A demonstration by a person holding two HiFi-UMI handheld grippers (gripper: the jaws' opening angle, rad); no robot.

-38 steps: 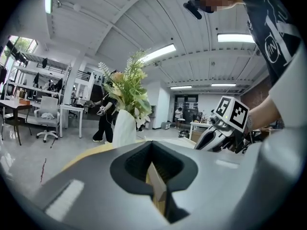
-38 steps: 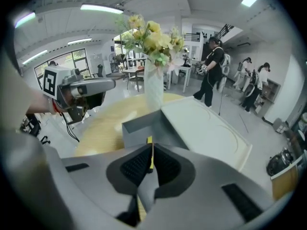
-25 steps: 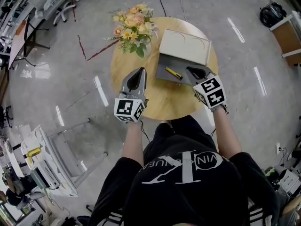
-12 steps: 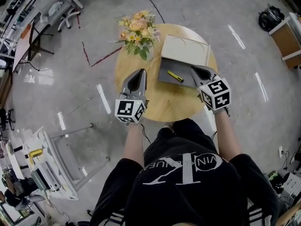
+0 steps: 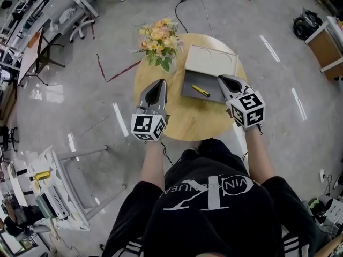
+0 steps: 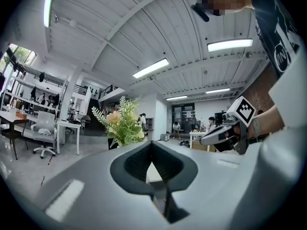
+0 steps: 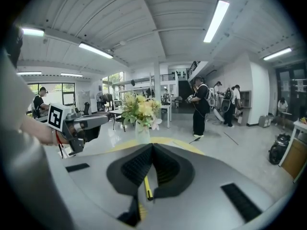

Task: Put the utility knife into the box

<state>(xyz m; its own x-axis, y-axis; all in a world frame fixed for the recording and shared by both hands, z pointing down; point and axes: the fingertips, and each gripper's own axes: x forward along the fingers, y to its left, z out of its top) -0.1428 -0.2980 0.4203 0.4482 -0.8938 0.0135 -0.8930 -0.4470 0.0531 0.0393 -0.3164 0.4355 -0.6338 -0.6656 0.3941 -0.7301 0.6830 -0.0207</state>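
Grey workshop floor, round wooden desk: flowers at 11 o'clock, box with utility knife at 1. Left gripper, right gripper: jaws closed, empty, placed as before.

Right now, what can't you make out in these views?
Head view: the utility knife is too small to tell whether its blade is out.
Head view: the box has its right edge partly covered by the right gripper.
Right gripper view: only a yellow sliver of the knife shows; the gripper's body hides the rest.
Left gripper view: the knife is hidden behind the left gripper.
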